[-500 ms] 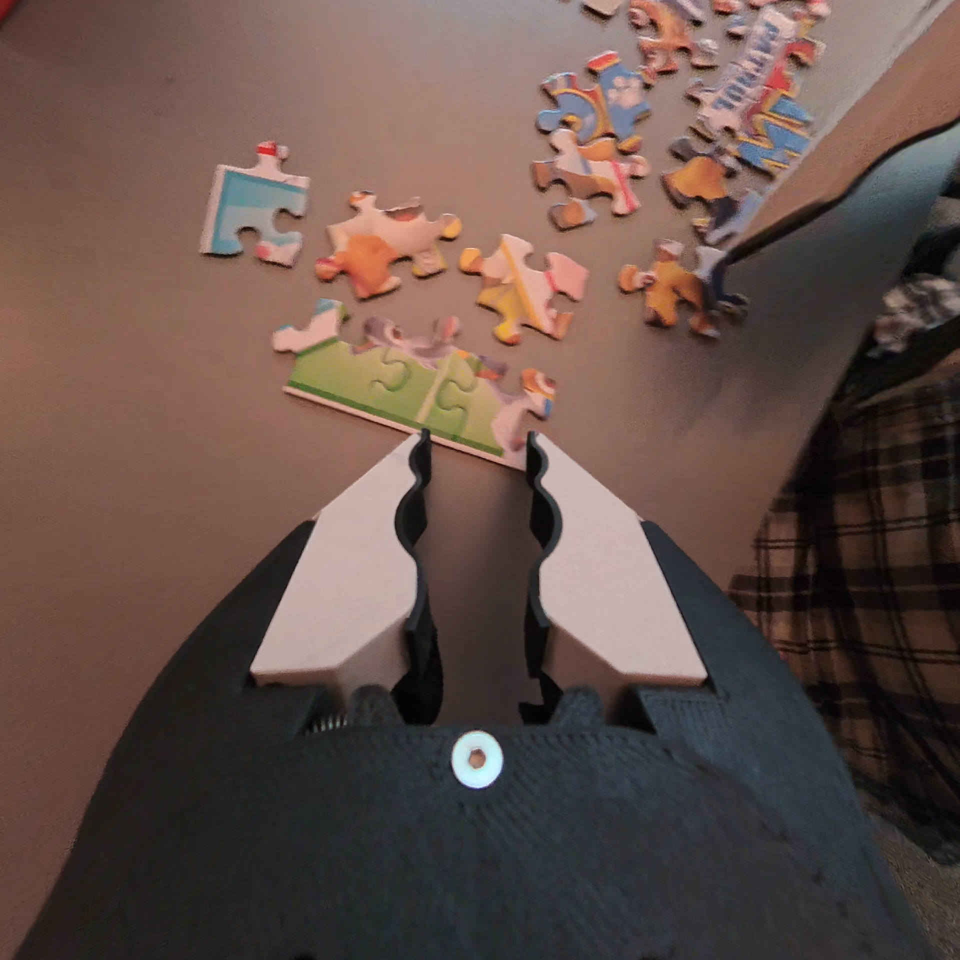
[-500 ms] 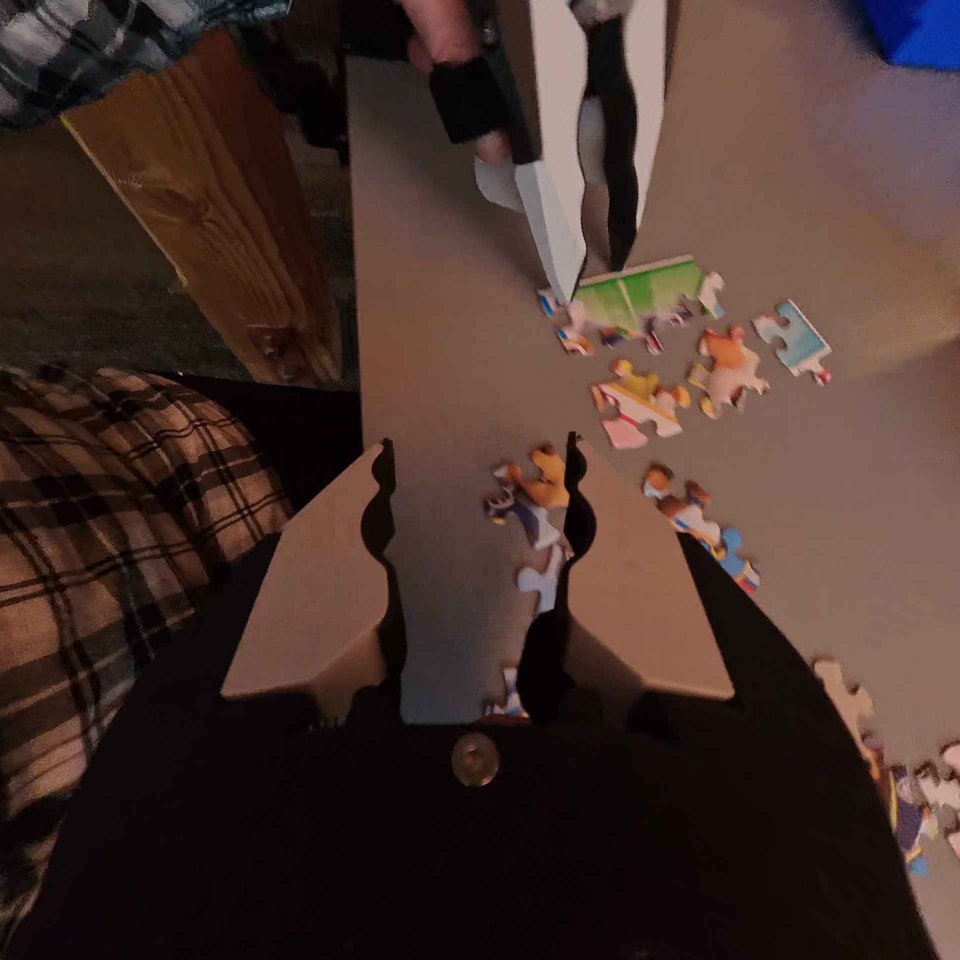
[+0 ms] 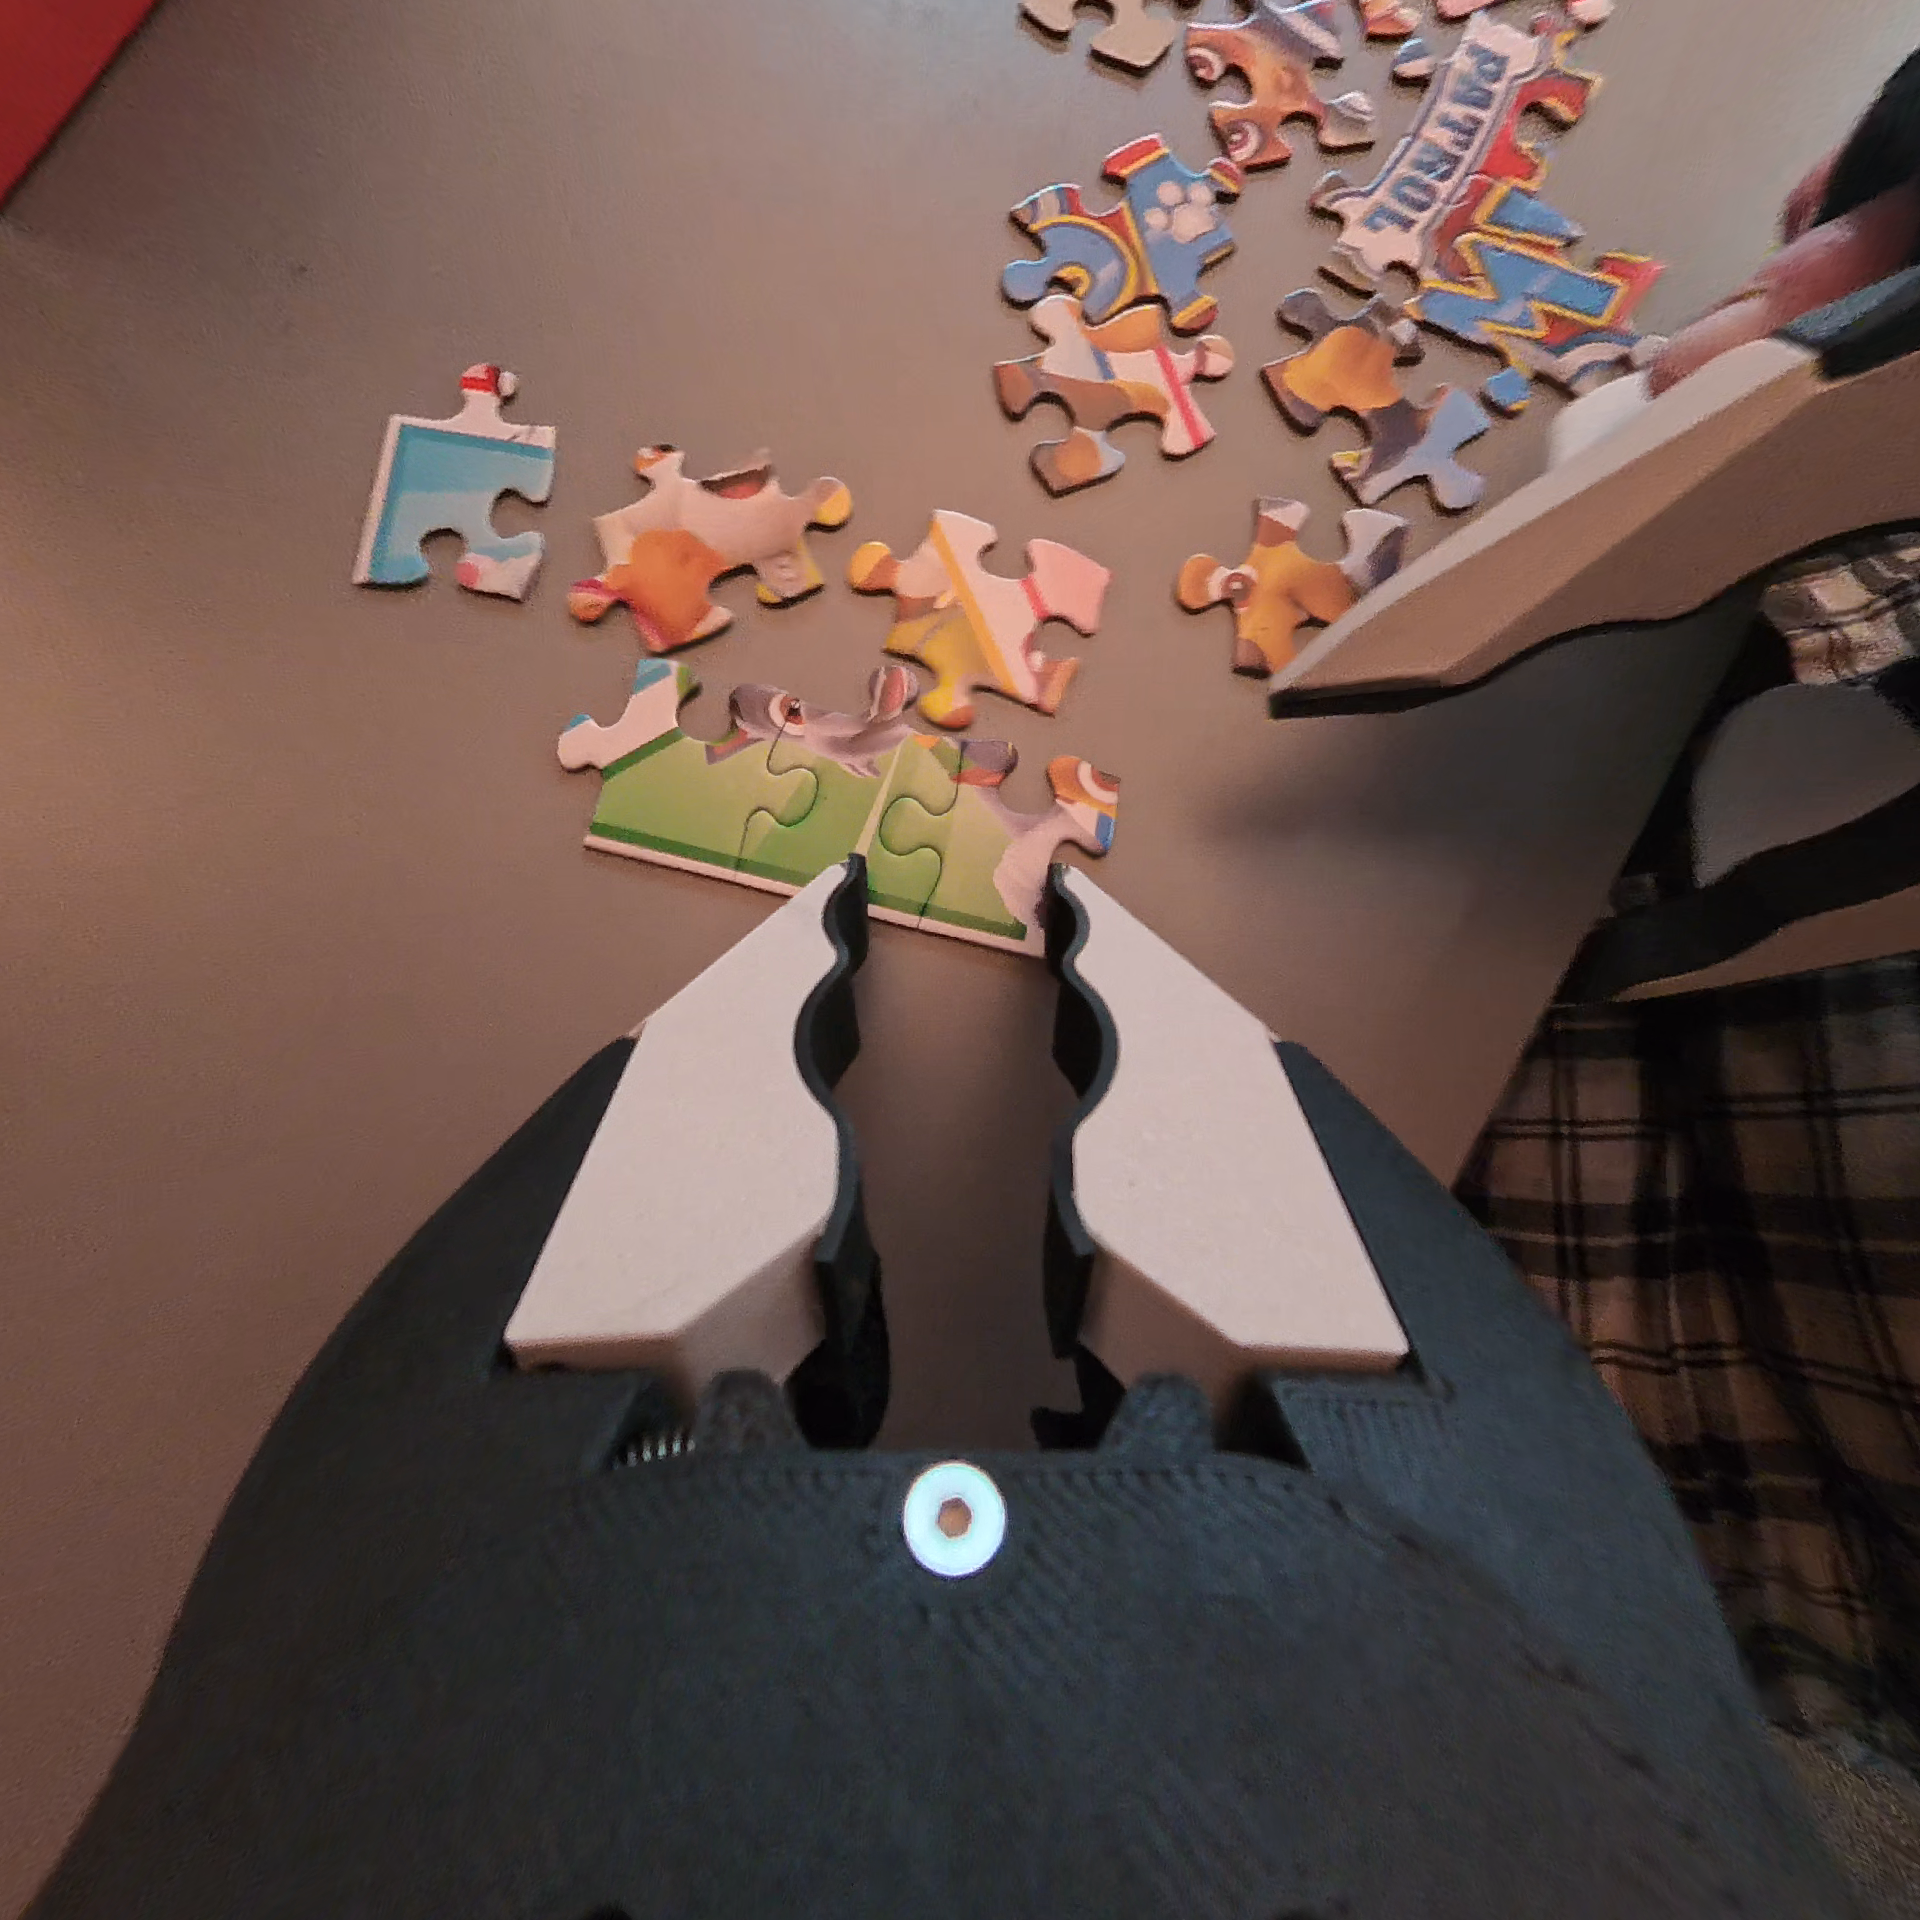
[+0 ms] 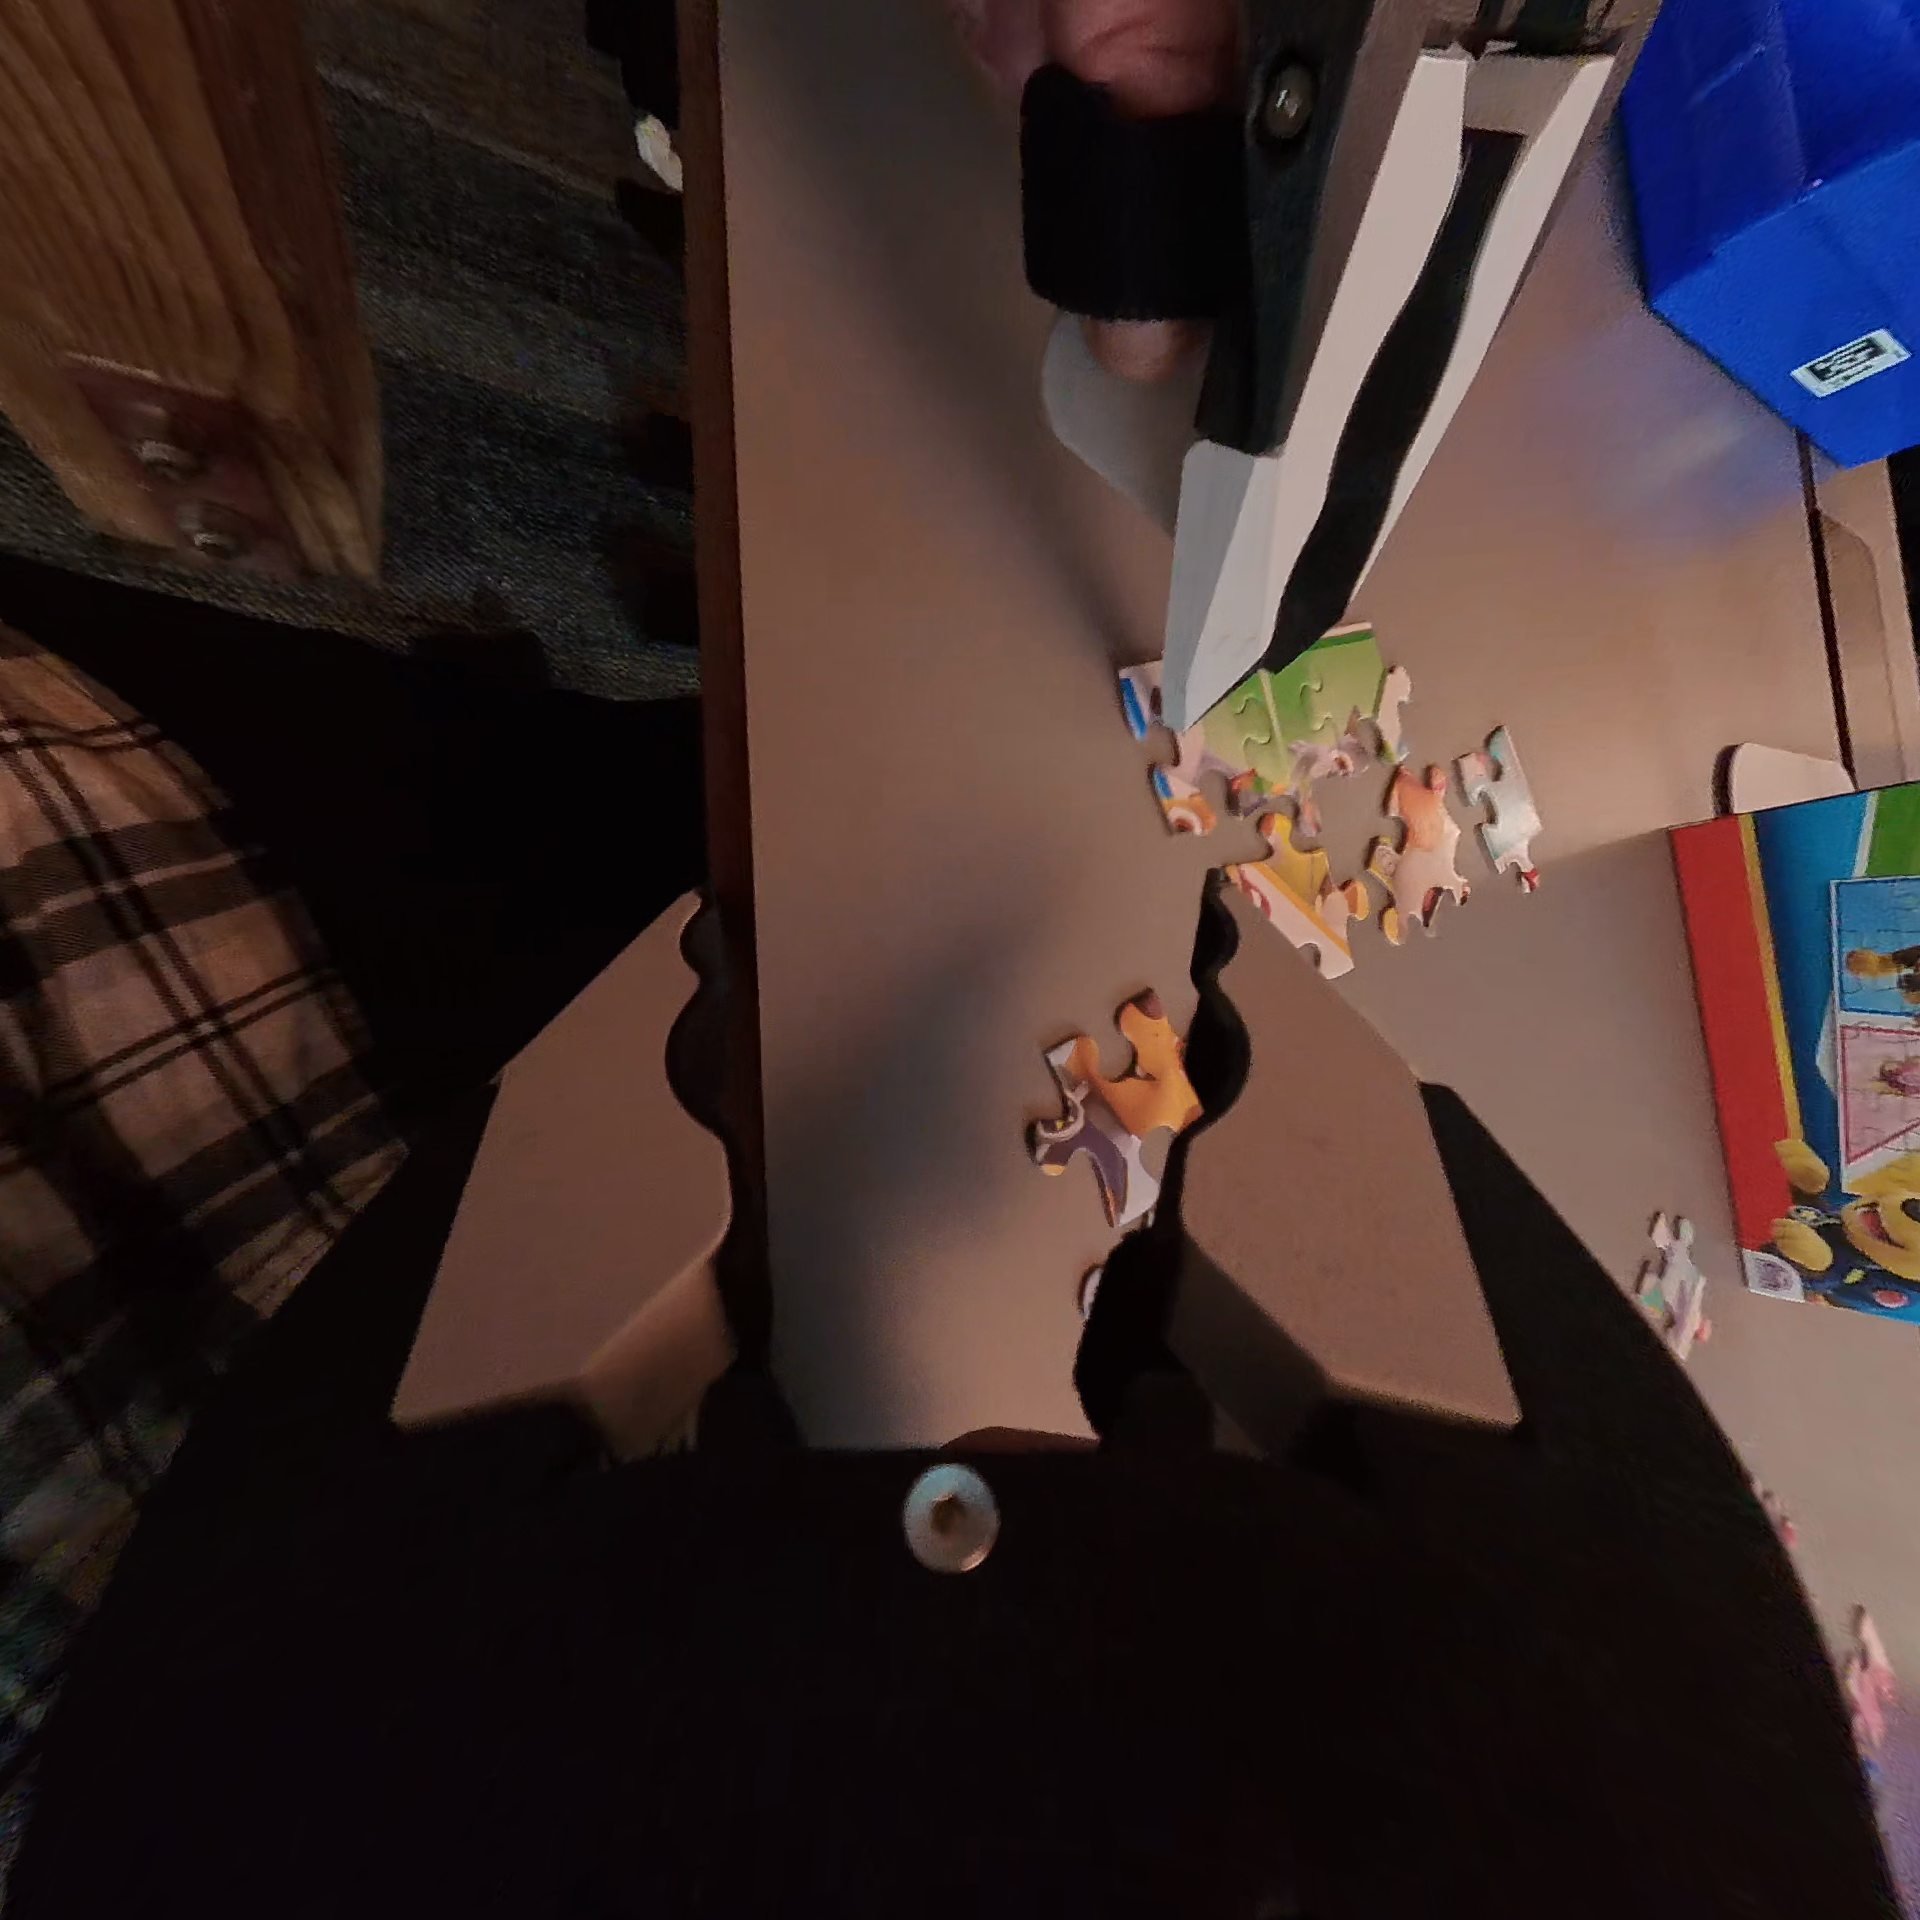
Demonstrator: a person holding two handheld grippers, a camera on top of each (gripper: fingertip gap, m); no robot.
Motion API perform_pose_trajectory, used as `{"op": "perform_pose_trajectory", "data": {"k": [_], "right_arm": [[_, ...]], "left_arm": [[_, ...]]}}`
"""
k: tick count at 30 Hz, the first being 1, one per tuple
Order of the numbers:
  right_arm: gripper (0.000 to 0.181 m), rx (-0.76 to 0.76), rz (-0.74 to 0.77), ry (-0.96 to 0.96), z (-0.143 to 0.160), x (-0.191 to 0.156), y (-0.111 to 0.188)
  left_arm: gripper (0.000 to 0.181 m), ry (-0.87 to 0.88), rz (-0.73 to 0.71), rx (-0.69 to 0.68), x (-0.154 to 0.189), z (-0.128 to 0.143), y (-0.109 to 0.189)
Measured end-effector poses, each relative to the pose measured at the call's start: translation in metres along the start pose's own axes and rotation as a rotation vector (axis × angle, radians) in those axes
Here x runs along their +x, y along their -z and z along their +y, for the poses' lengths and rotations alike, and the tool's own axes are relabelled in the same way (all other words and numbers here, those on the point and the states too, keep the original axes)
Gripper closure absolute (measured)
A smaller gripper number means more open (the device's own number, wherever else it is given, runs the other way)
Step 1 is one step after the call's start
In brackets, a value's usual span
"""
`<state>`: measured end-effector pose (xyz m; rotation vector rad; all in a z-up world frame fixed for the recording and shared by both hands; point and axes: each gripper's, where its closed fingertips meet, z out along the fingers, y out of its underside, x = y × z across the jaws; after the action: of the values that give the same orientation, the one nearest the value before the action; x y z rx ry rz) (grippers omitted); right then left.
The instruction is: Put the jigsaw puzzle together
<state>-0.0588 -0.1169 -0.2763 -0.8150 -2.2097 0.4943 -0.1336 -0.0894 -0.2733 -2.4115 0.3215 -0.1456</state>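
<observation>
A joined strip of three green-bottomed puzzle pieces (image 3: 831, 821) lies on the brown table (image 3: 312, 935). My left gripper (image 3: 953, 883) is open and empty, with its fingertips at the strip's near edge. It also shows in the right wrist view (image 4: 1247, 665), tips on the strip (image 4: 1309, 696). Loose pieces lie beyond the strip: a blue corner piece (image 3: 457, 499), an orange-white piece (image 3: 707, 551) and a yellow-white piece (image 3: 987, 613). My right gripper (image 4: 956, 904) is open and empty above the table edge. An orange-purple piece (image 4: 1117, 1101) lies by its right finger.
Several more loose pieces (image 3: 1143, 239) lie at the far right of the left wrist view, where my right gripper's finger (image 3: 1558, 540) reaches in. A puzzle box (image 4: 1818, 1039) and a blue box (image 4: 1787, 208) stand on the table. A wooden leg (image 4: 177, 260) and plaid cloth (image 4: 156, 987) lie off the table's edge. The orange-purple piece (image 4: 1117, 1101) sits 5 cm or so from the ends of my right fingers.
My right gripper has moved lower and nearer to the orange-purple piece and the strip. My left gripper has stayed at the strip's edge.
</observation>
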Motion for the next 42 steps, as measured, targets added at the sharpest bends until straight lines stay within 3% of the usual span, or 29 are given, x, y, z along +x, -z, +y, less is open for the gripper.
{"op": "perform_pose_trajectory", "data": {"k": [8,18,22,27,34,37,42], "right_arm": [[0.092,-0.042,0.017,0.065,0.003,-0.012,-0.009],[0.116,-0.073,0.132,0.219,0.009,-0.022,-0.008],[0.124,-0.053,0.170,0.263,0.007,-0.027,-0.002],[0.133,-0.015,0.201,0.294,0.007,-0.032,0.006],[0.143,0.026,0.265,0.352,0.003,-0.040,0.015],[0.163,0.079,0.284,0.358,-0.002,-0.042,0.024],[0.165,0.092,0.309,0.365,-0.001,-0.043,0.027]], "left_arm": [[0.150,0.010,-0.014,0.022,0.041,0.003,0.001],[0.155,-0.024,0.072,0.065,0.088,0.006,0.005],[0.126,-0.102,-0.021,0.077,0.078,0.014,0.009],[0.106,-0.254,-0.060,0.077,0.088,0.020,0.012],[0.117,-0.407,-0.158,0.096,0.094,0.028,0.014],[0.126,-0.452,-0.226,0.111,0.095,0.030,0.012],[0.139,-0.501,-0.347,0.146,0.096,0.028,0.005]]}}
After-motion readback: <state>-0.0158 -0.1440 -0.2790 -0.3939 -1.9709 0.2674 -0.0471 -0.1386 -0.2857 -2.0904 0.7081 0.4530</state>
